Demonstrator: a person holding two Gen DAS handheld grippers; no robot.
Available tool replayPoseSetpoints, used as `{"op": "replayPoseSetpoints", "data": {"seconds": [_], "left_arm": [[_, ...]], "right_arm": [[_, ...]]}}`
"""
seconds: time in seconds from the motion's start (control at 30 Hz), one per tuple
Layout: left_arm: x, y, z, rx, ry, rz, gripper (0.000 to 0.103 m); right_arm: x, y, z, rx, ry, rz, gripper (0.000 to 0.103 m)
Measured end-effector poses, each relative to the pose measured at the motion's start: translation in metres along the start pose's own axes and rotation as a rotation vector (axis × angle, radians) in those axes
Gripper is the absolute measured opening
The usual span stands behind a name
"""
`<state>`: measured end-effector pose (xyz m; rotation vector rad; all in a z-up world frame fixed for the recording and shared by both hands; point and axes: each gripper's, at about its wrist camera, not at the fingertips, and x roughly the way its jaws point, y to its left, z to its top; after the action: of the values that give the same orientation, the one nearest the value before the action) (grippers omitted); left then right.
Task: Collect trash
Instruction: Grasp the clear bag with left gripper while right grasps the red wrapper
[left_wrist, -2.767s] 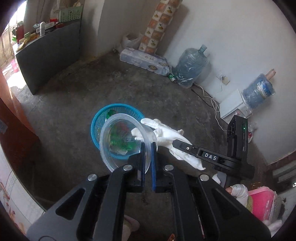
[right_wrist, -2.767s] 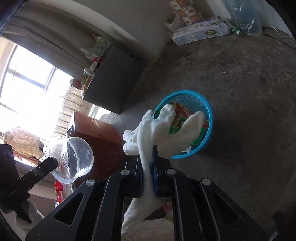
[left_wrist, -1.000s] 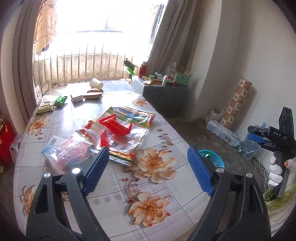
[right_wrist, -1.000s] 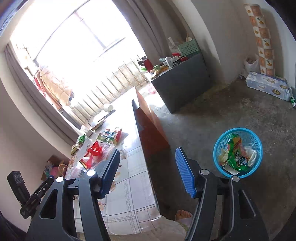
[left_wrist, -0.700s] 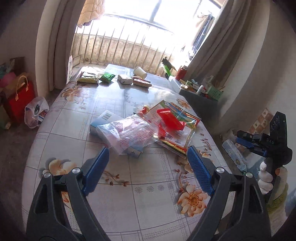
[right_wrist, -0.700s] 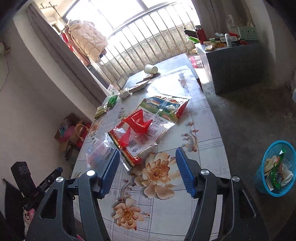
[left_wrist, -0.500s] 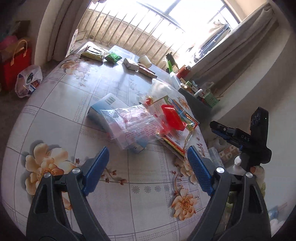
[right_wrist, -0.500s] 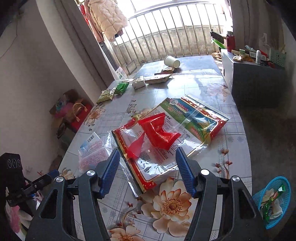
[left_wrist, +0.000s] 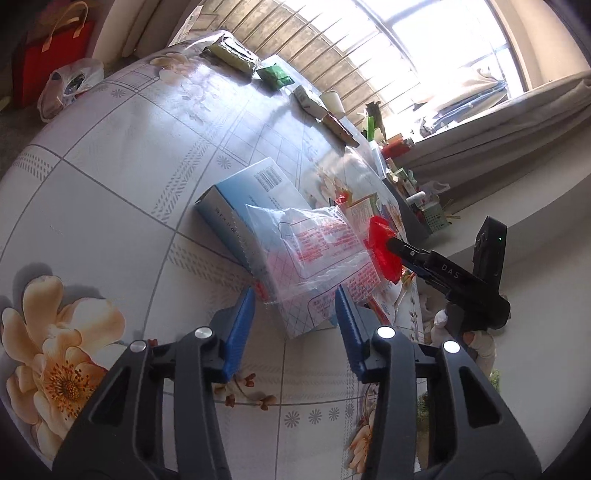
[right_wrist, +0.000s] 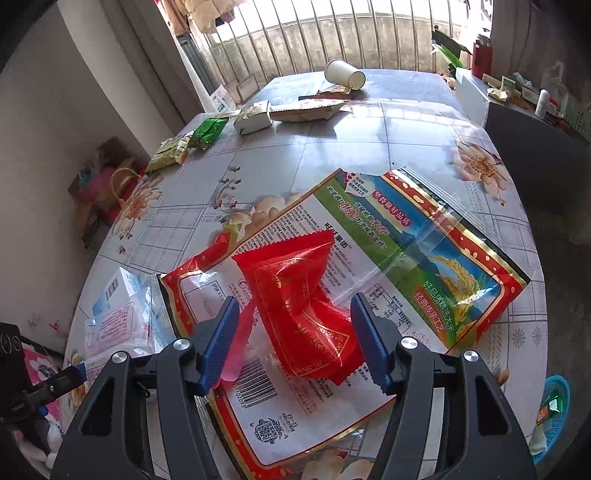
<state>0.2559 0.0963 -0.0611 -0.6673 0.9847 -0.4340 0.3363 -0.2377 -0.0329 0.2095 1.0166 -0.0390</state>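
Note:
On the floral table (left_wrist: 110, 177), a clear plastic bag with red print (left_wrist: 314, 251) lies across a blue and white box (left_wrist: 236, 199). My left gripper (left_wrist: 295, 299) is low over the bag's near corner. Its jaws are closing, the corner lies between them, and the pads (left_wrist: 243, 325) are still apart from it. A crumpled red wrapper (right_wrist: 299, 306) rests on a large flat rice bag (right_wrist: 417, 254). My right gripper (right_wrist: 293, 310) straddles the wrapper, open, its pads (right_wrist: 365, 332) just clear of it. In the left wrist view the right gripper (left_wrist: 391, 245) reaches the red wrapper (left_wrist: 380, 247).
A blue basket (right_wrist: 554, 406) holding trash stands on the floor off the table's right edge. Farther back on the table lie green packets (right_wrist: 207, 134), a small carton (right_wrist: 253, 118), a flat wrapper (right_wrist: 306, 107) and a tipped paper cup (right_wrist: 343, 75). A dark cabinet (right_wrist: 535, 147) stands at right.
Both grippers have come down and forward over the table. The left jaws have narrowed around the clear bag's corner. The right gripper now straddles the red wrapper, its opening unchanged.

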Motion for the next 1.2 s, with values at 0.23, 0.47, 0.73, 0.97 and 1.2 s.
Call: {"op": "replayPoseSetpoints", "data": {"seconds": [0.23, 0.47, 0.73, 0.97, 1.2], "left_arm": [[-0.004, 0.000, -0.005, 0.004, -0.009, -0.005, 0.009], [-0.019, -0.008, -0.009, 0.036, -0.060, -0.030, 0.000], [-0.033, -0.029, -0.008, 0.086, -0.115, -0.106, 0.000], [-0.048, -0.050, -0.010, 0.145, -0.151, -0.167, 0.000], [-0.061, -0.079, -0.016, 0.236, -0.172, -0.193, 0.000]], "right_arm": [[0.017, 0.003, -0.009, -0.033, 0.040, -0.027, 0.048], [0.014, -0.009, -0.014, 0.025, 0.035, 0.018, 0.032], [-0.003, -0.014, -0.021, 0.085, -0.006, 0.063, 0.024], [-0.039, -0.016, -0.027, 0.106, -0.078, 0.083, 0.023], [-0.081, -0.024, -0.041, 0.134, -0.150, 0.103, 0.023]]}}
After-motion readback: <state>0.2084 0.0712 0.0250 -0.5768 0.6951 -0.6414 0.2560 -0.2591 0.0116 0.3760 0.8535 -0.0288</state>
